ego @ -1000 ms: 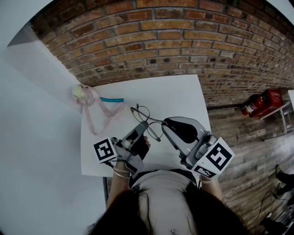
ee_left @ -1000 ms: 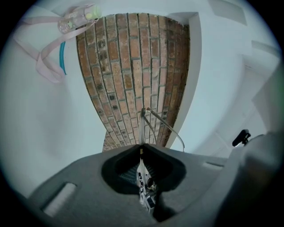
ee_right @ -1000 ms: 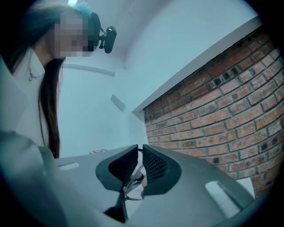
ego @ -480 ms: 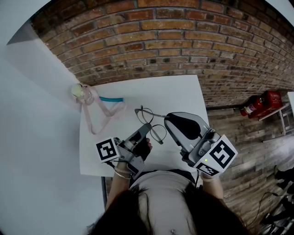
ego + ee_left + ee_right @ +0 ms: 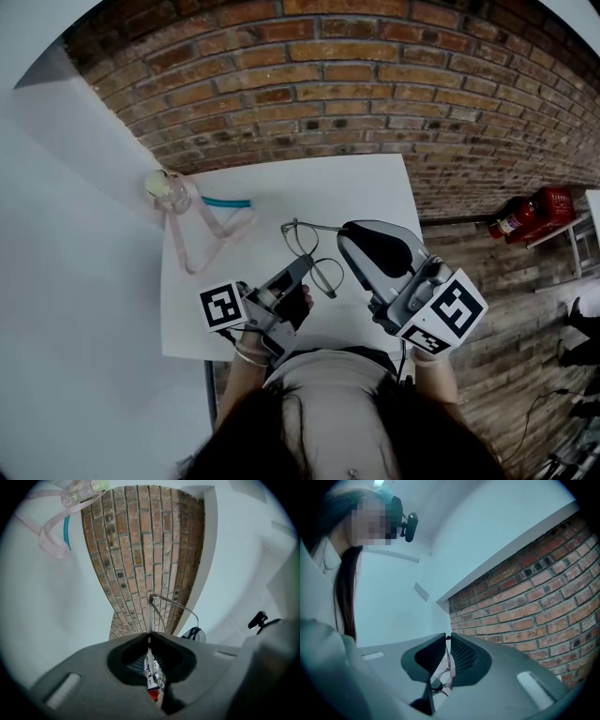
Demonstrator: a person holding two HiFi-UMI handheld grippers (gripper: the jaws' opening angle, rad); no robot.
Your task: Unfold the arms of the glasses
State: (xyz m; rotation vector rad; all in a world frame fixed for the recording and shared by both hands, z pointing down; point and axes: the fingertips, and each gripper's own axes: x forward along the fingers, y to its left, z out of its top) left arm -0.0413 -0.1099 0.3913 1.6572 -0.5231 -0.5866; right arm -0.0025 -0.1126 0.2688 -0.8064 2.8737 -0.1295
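Note:
Thin wire-framed glasses (image 5: 324, 275) hang above the near part of the white table (image 5: 356, 187), held between both grippers. My left gripper (image 5: 304, 264) comes from the lower left and is shut on the frame by a lens. In the left gripper view the wire frame (image 5: 150, 609) rises out of the closed jaws (image 5: 149, 637), one arm curving off to the right. My right gripper (image 5: 344, 234) reaches in from the right and is shut on one arm of the glasses. In the right gripper view that thin arm (image 5: 447, 660) shows in the slit between the closed jaws (image 5: 448, 637).
A pink strap (image 5: 202, 230) tied to a small pale bottle (image 5: 161, 187) lies at the table's far left, beside a teal strip (image 5: 228, 202). A brick wall (image 5: 375, 84) stands behind the table. Red fire extinguishers (image 5: 525, 214) lie on the floor at the right.
Both grippers and the glasses have drifted a little to the right. The right gripper's tip has moved slightly away from me, and the glasses have turned a little between the two grips.

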